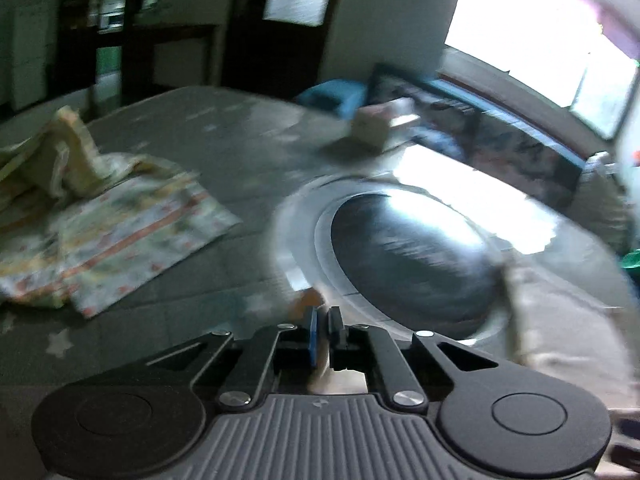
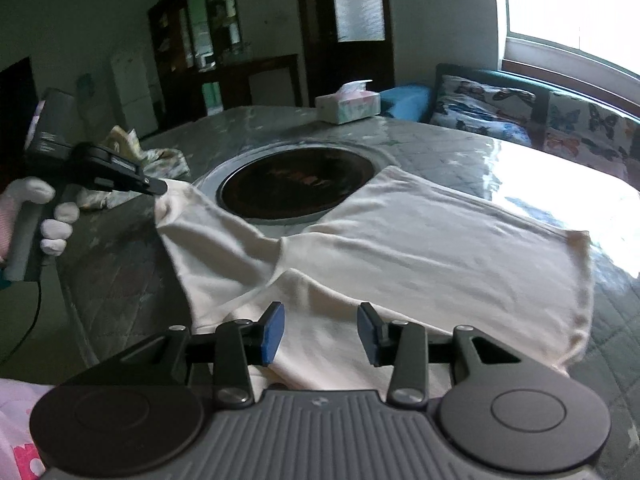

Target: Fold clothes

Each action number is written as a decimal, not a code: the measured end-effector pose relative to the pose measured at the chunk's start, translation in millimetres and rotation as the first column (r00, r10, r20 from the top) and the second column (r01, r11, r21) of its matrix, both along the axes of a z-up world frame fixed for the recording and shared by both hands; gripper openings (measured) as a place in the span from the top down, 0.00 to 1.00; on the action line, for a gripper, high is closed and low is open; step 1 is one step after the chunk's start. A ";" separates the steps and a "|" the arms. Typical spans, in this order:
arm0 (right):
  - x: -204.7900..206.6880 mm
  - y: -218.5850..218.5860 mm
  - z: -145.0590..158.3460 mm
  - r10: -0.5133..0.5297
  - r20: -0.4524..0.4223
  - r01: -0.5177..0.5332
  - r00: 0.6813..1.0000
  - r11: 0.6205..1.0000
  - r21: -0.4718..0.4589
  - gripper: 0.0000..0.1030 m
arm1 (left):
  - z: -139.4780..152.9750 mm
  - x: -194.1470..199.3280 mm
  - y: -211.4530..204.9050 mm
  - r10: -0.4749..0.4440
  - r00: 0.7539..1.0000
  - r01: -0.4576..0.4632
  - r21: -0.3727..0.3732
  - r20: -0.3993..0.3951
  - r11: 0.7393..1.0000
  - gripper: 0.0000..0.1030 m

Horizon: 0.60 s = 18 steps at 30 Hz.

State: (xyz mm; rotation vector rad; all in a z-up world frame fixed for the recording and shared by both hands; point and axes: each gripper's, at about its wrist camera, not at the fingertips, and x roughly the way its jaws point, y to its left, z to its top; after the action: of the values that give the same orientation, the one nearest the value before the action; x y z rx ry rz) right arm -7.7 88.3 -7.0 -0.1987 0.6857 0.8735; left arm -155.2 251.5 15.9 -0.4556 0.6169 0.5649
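A cream white garment [image 2: 420, 248] lies spread on the grey quilted table [image 2: 460, 148], partly over the round dark plate. My left gripper [image 2: 160, 188] is shut on the garment's left corner and lifts it off the table; in the blurred left wrist view its fingers [image 1: 326, 334] are pinched together on a bit of cloth, with more of the garment [image 1: 560, 320] at the right. My right gripper [image 2: 320, 332] is open, its blue pads hovering over the garment's near edge, holding nothing.
A round dark plate with a metal rim [image 2: 298, 184] is set in the table's middle. A patterned folded cloth pile [image 1: 100, 224] lies at the left. A tissue box [image 2: 347, 103] stands at the far edge. A butterfly-print sofa [image 2: 540, 120] is behind.
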 end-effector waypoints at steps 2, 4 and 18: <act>1.6 -10.2 1.4 -0.034 -0.006 0.034 0.999 0.999 0.016 0.61 | 13.9 4.2 -18.0 -0.080 0.996 0.081 -0.008 0.050 0.997 0.95; 3.2 -20.4 2.8 -0.069 -0.012 0.069 0.998 0.997 0.031 0.61 | 26.4 9.8 -38.3 -0.163 0.983 0.164 -0.003 0.088 0.986 0.95; 1.7 -106.1 6.1 -0.329 -0.033 0.331 0.944 0.938 0.102 0.61 | 57.5 77.2 -179.5 -0.618 0.745 0.642 -0.018 0.252 0.767 0.95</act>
State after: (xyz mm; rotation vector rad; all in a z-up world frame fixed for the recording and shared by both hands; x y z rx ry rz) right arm -6.0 -17.8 -0.9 0.0205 0.6622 0.5867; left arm -78.0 72.0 73.4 -0.3705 0.5332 -0.1781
